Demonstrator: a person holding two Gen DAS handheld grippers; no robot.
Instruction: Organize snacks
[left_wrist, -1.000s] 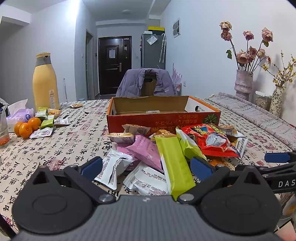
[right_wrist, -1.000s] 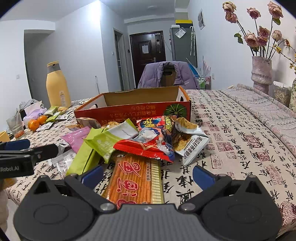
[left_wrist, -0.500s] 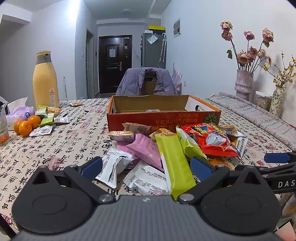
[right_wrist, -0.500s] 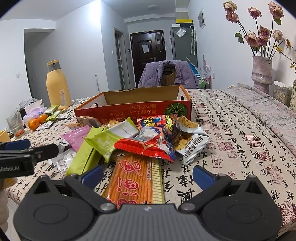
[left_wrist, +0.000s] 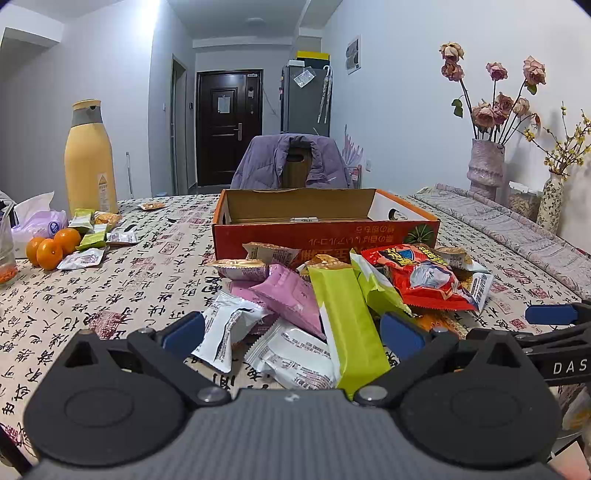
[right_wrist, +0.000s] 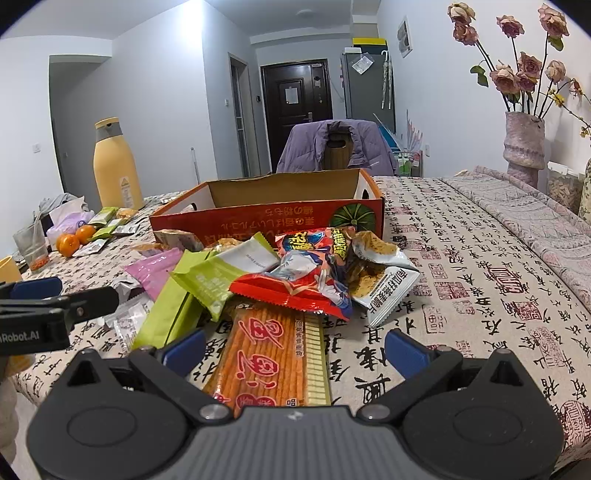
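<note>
On the patterned tablecloth (left_wrist: 122, 280), oranges (left_wrist: 50, 251) lie far left by a yellow bottle (left_wrist: 88, 158). The left gripper (left_wrist: 291, 330) hovers spread over white packets (left_wrist: 229, 332) and a green bar (left_wrist: 351, 325). The snack pile touches the open box (right_wrist: 273, 218). The right gripper (right_wrist: 293, 349), also spread, straddles an orange packet (right_wrist: 269, 354).

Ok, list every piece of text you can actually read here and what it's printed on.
"DAS": right tongs, text cut off at the frame edge.
"Robot.AI": left tongs, start cut off.
Red box: upside-down characters, unreadable.
Snack packets: large Chinese characters, small print blurred.
Tablecloth: calligraphy pattern.
</note>
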